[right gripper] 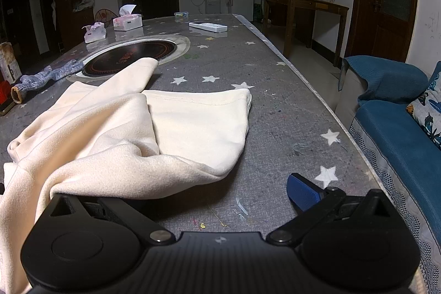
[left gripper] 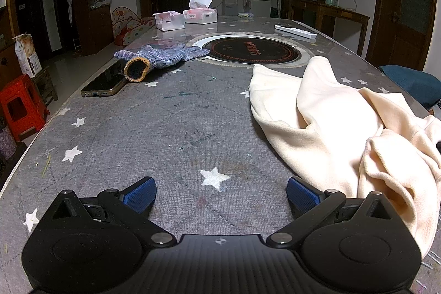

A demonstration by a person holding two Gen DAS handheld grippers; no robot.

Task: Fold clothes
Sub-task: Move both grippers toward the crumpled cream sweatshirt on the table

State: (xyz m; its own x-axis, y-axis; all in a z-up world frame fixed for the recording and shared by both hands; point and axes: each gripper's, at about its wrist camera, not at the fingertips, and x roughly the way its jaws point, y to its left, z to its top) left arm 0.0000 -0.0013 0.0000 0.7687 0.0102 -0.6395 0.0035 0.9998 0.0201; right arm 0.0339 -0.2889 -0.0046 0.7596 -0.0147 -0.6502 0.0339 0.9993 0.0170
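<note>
Left wrist: left gripper (left gripper: 221, 194) agape, empty; cream garment (left gripper: 344, 123) beside; glove (left gripper: 162, 57), phone (left gripper: 106, 81) beyond.

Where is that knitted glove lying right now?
In the left wrist view, the glove lies far left on the table, between the phone and the round cooktop.

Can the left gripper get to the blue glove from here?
Probably yes. The left gripper is open, and only bare table lies between it and the glove. The cream garment sits off to the side.
</note>
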